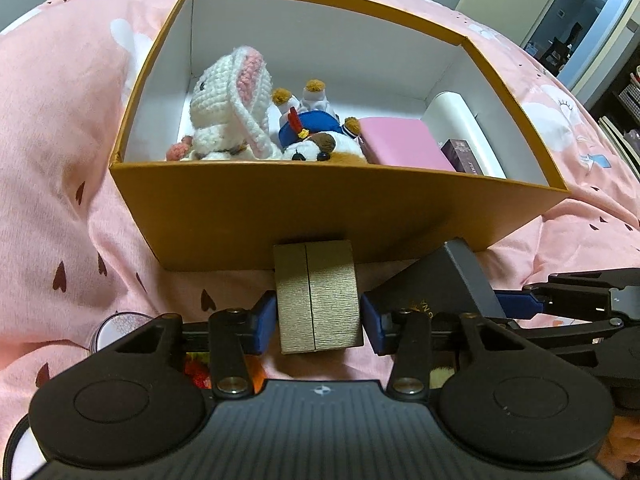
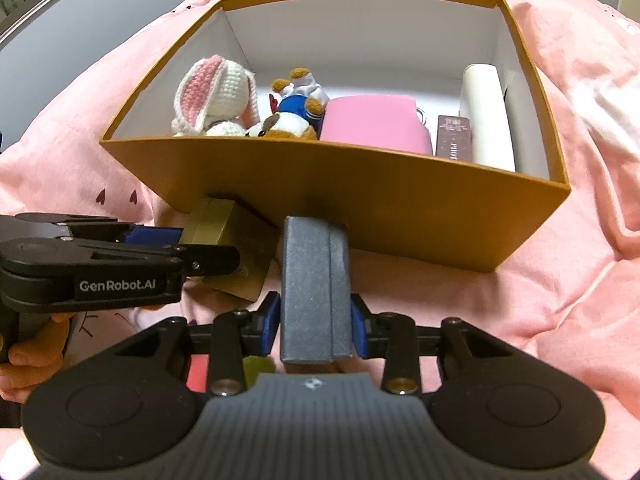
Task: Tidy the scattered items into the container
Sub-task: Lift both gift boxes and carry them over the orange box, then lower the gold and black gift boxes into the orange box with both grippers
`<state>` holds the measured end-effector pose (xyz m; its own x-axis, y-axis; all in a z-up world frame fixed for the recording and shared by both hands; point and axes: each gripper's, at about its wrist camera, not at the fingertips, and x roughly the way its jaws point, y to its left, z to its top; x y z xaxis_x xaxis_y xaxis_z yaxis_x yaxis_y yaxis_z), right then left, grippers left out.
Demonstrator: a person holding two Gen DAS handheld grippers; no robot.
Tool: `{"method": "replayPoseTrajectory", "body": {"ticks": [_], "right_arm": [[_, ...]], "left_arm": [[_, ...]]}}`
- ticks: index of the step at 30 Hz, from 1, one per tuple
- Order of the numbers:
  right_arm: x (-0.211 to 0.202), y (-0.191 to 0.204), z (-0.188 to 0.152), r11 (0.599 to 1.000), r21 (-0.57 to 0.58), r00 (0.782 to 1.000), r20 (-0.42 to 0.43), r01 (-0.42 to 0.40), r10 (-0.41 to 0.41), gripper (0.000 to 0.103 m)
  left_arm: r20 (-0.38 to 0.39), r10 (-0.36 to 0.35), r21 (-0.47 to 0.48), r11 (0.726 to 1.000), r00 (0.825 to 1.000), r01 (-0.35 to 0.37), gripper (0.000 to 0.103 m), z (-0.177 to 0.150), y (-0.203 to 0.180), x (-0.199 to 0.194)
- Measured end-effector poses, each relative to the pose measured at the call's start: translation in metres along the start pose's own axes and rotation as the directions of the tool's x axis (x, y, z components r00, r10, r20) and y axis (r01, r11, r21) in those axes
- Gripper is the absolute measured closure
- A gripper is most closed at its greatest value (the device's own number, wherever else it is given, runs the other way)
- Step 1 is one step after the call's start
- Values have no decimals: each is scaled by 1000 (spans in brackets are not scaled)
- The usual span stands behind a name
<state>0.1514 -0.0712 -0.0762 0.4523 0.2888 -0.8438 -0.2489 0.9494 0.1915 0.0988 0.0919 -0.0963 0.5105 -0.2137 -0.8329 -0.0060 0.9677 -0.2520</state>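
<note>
Pink bedding (image 1: 60, 168) carries the open cardboard box (image 1: 320, 216). Just before its near wall, the left claw (image 1: 318, 316) grips a gold case (image 1: 318, 300) and the right claw (image 2: 314, 320) grips a grey case (image 2: 310, 292), both apparently headed inside beside the toys.

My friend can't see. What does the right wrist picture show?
The right claw grips a grey box in front of an open orange box on a pink blanket. Inside are a bunny, a toy dog and a pink case. The left claw holds a gold box.
</note>
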Motion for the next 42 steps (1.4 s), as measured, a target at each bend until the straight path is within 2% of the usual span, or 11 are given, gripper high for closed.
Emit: {"method": "replayPoseTrajectory", "body": {"ticks": [8, 18, 25, 34, 42], "right_arm": [[-8, 2, 1, 1000, -19, 1000, 17, 0, 0, 65], [-32, 9, 6, 995, -96, 999, 46, -3, 8, 66], [-58, 12, 14, 990, -129, 996, 65, -54, 63, 66], [-102, 20, 33, 979, -181, 985, 127, -90, 114, 66], [-127, 22, 66, 971, -220, 970, 202, -91, 137, 66]], "left_arm": [[0, -4, 11, 1000, 1000, 4, 52, -1, -2, -10], [-4, -34, 56, 998, 999, 34, 52, 1, -13, -37], [11, -65, 89, 994, 998, 64, 52, 7, -24, -63], [110, -79, 83, 994, 991, 70, 52, 24, -32, -101], [197, -71, 67, 996, 978, 59, 52, 52, -32, -120]]}}
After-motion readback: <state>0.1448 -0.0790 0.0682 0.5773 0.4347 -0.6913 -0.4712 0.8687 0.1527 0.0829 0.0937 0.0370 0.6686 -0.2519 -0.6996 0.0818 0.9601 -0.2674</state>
